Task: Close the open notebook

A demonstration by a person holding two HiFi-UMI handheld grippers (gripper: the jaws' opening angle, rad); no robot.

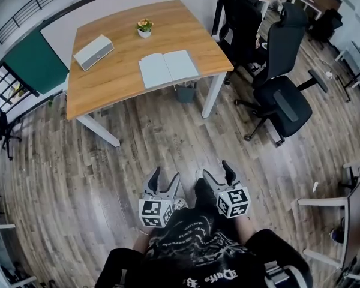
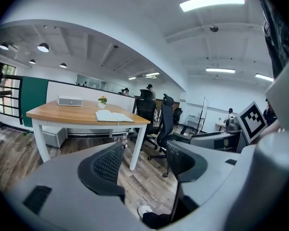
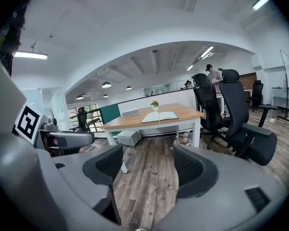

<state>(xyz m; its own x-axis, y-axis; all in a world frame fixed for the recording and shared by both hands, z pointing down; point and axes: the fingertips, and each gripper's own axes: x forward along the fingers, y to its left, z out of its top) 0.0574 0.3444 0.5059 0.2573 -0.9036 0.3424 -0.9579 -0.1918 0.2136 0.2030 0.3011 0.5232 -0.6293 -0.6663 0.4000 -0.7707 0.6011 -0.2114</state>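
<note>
While the open notebook (image 1: 168, 68) lies flat on the wooden table (image 1: 108, 80) in the upper middle of the head view, I have both grippers down at the bottom centre, well apart from it across the plank floor (image 1: 168, 143). My left gripper (image 1: 166, 177) and right gripper (image 1: 216, 173) sit side by side. Each has its jaws spread wide, holding and touching nothing.

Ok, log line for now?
left gripper: open, empty | right gripper: open, empty | notebook: open on table, untouched | position: both short of table
</note>
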